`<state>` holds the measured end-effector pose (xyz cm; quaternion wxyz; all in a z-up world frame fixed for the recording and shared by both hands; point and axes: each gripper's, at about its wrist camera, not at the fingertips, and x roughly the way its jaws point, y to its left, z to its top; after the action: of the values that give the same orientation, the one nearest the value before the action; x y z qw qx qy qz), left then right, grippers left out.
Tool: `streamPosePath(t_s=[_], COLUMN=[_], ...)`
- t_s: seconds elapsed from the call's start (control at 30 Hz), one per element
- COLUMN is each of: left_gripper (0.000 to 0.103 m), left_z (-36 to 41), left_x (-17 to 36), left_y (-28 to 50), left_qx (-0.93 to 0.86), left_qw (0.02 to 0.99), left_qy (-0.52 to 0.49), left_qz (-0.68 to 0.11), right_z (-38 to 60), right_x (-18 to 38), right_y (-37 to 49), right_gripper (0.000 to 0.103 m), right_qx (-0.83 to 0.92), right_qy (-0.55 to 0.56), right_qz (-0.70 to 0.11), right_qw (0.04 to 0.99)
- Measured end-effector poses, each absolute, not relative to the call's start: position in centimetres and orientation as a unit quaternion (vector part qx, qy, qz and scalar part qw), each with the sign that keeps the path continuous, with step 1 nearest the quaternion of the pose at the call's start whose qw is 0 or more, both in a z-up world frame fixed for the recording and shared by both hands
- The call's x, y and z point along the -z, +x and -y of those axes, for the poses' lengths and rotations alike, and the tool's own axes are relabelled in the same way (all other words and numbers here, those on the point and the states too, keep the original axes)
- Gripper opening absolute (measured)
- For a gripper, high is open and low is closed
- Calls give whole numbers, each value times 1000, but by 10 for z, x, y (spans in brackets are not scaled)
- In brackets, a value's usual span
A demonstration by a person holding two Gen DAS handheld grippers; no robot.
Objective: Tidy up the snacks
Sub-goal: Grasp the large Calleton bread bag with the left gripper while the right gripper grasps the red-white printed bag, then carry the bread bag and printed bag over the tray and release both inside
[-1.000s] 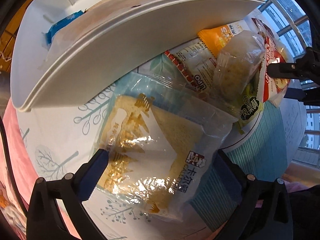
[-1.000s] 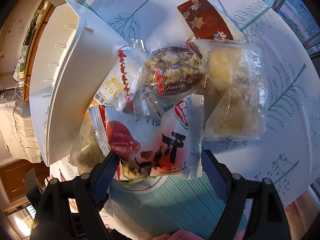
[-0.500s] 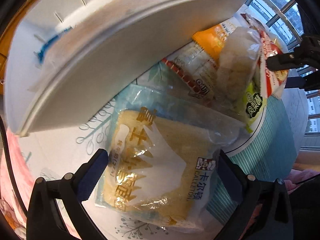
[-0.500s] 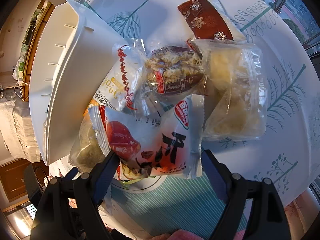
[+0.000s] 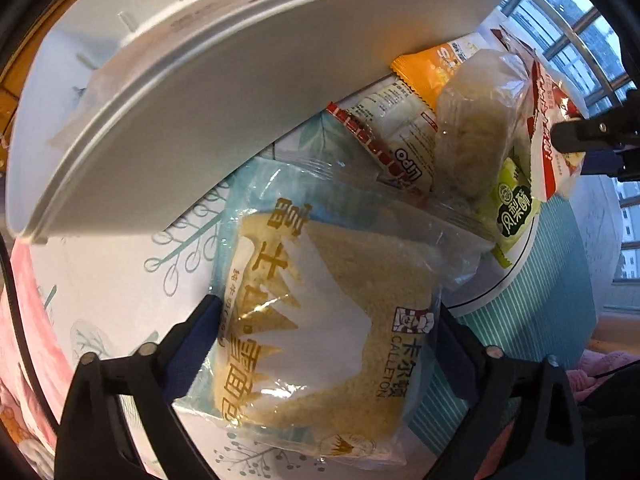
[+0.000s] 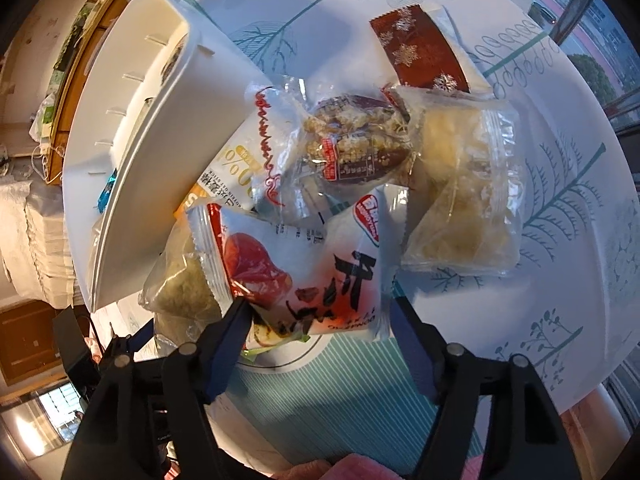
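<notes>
The left gripper (image 5: 326,334) has its 2 blue-padded fingers (image 5: 196,344) spread wide, 1 on each side of a bagged bread slice (image 5: 320,320), with the pads close against the wrapper's edges. The right gripper (image 6: 320,320) is likewise spread, its 2 fingers (image 6: 228,340) flanking the lower edge of a red-and-white snack packet (image 6: 304,272), the left pad at the packet's corner. Neither pair is pressed together.
</notes>
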<state>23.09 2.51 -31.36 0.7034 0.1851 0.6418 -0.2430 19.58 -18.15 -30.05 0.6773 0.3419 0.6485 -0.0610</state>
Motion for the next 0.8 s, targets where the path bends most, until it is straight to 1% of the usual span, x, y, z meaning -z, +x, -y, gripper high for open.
streamPosePath(t_s=[0.17,0.4,0.43,0.8], left_gripper=[91,90,89,90], left_z=[-25,-26,-27,-28], left_x=[312,312,310,280], left_y=[220,198,185,163], left_qx=[208,175,168,105], left_qw=[717,714,715,722], left_qy=[161,126,120,85], left_qz=[-645,-666,-667,-679], right_z=[172,173,173,174], right_x=[297,294,293,271], right_y=[195,186,187,180], right_gripper=[57,51,50,50], right_qx=[44,23,21,-33], right_qy=[298,289,288,268], right_qz=[-651,-652,-653,-661], right_qw=[697,701,700,700])
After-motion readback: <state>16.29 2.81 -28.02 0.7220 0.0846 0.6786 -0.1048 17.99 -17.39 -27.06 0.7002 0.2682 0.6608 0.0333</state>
